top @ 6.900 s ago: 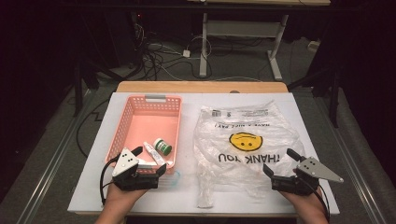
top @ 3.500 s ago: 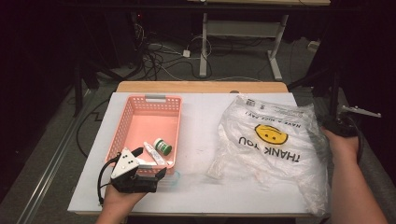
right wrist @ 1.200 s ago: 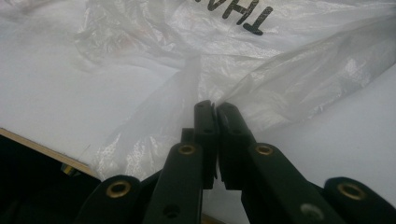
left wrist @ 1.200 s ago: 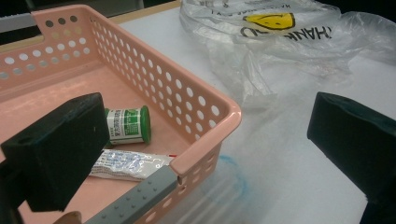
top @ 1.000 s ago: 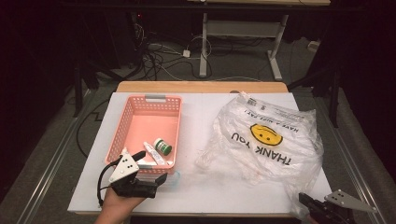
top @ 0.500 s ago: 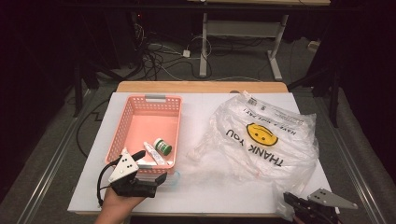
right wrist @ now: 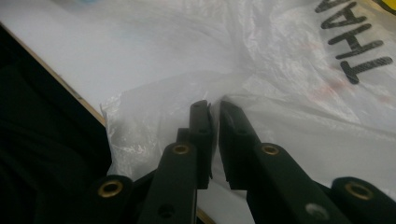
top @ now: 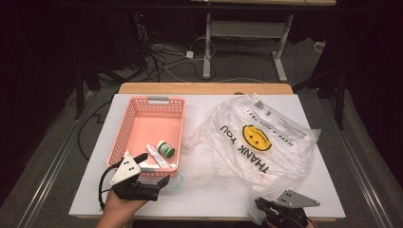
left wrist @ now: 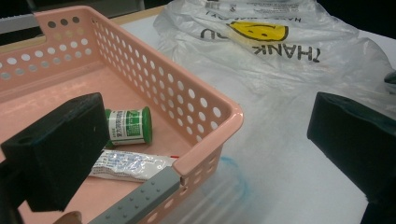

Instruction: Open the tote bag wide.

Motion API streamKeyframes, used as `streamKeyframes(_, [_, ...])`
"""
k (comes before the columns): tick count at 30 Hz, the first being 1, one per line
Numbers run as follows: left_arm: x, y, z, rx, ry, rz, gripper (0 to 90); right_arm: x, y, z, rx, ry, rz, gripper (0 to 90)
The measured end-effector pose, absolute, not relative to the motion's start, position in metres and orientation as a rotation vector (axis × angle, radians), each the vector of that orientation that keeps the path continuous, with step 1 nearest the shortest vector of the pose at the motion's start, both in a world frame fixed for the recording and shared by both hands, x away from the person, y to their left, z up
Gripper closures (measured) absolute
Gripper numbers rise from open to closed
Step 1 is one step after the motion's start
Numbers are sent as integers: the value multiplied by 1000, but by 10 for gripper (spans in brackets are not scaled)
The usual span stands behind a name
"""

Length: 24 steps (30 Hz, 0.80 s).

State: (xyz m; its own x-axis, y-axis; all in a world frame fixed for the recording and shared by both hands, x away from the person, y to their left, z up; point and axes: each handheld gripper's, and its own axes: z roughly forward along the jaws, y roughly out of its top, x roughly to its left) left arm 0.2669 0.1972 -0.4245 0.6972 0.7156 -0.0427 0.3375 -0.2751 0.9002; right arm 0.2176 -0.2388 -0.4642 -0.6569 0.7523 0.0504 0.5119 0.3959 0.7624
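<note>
The right gripper [right wrist: 214, 108] has its jaws nearly together with a fold of the clear plastic bag [right wrist: 299, 79] pinched between the pads, at the bag's near edge where it overhangs the front edge of the table [right wrist: 60, 51]. The jaws have just been opening slightly, yet film remains caught between them. The left gripper [left wrist: 201, 154] stands with its jaws wide apart and nothing between them, straddling the near corner of the pink basket [left wrist: 219, 109] without pressing on it. In the high view, the bag lies crumpled on the right half of the white table top, smiley face and "THANK YOU" print upward, and the basket sits on the left half, apart from the bag. Judged from this layout, the work is at an early stage: the bag is gripped and being positioned, its mouth is not visibly opened, and the basket's contents have not been transferred. Count: one bag, one basket, one green-capped bottle [left wrist: 128, 125], one white tube [left wrist: 133, 165], both lying inside the basket near its front end, and two grippers.
</note>
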Motion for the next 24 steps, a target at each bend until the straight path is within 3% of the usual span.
streamKeyframes(6, [267, 197, -425, 1876, 824, 456, 0, 213, -226, -459, 1045, 2367, 1175, 809])
streamKeyframes(16, [268, 198, -426, 1876, 831, 454, 0, 205, -248, -431, 1054, 2225, 1307, 742])
streamKeyframes(22, [268, 196, -427, 1880, 833, 452, 0, 221, -260, -421, 1056, 2180, 1276, 693])
streamKeyframes(24, [269, 196, -427, 1879, 836, 450, 0, 234, -262, -418, 1068, 2149, 1292, 634])
